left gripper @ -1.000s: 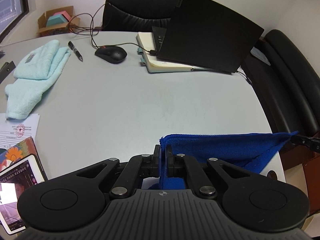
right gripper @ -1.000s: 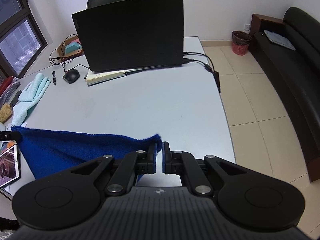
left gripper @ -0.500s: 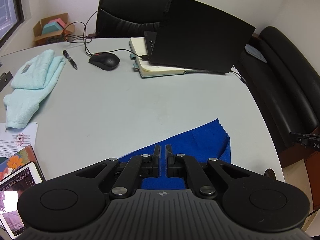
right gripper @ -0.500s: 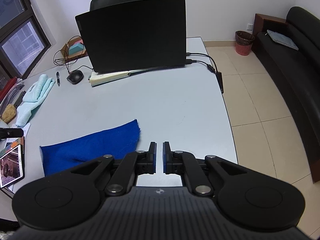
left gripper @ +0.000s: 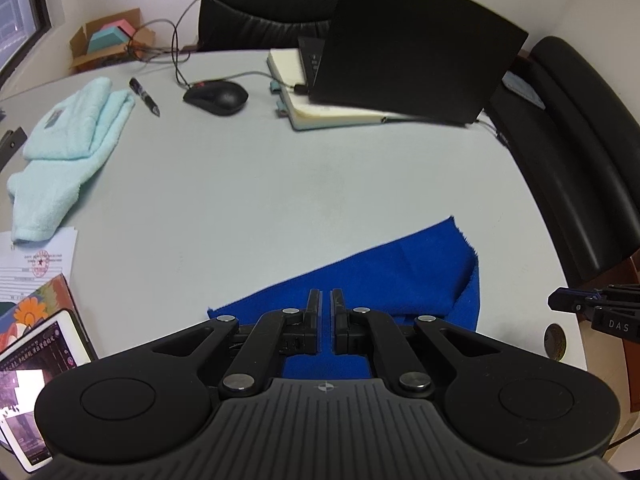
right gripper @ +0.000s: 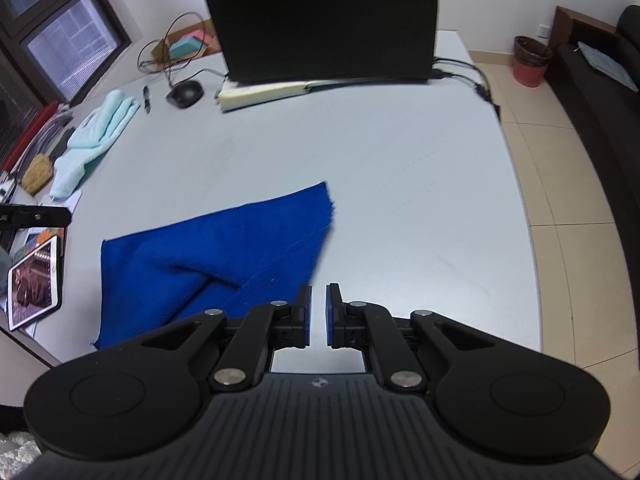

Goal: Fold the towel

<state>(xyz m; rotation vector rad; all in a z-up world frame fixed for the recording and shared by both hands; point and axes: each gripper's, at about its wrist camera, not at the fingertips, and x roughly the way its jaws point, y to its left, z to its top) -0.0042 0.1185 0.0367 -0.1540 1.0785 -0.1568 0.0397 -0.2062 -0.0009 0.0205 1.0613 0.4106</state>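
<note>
A blue towel (right gripper: 212, 256) lies folded on the grey table near its front edge, with a raised crease in the middle. It also shows in the left wrist view (left gripper: 396, 276). My left gripper (left gripper: 325, 300) hovers over the towel's near part, jaws slightly apart and empty. My right gripper (right gripper: 317, 296) is just off the towel's right edge, jaws slightly apart and empty. The right gripper's tip shows at the right of the left wrist view (left gripper: 560, 304).
A black laptop (right gripper: 324, 20) stands on a notebook (right gripper: 264, 94) at the back. A mouse (left gripper: 216, 98), a pen (left gripper: 145, 97) and a light-blue towel (left gripper: 68, 148) lie at the left. A tablet (right gripper: 34, 284) and papers (left gripper: 36, 260) sit at the near left edge.
Both grippers held the towel's corners stretched up a second ago. They let go, the towel dropped flat on the table, and both grippers drew back slightly.
</note>
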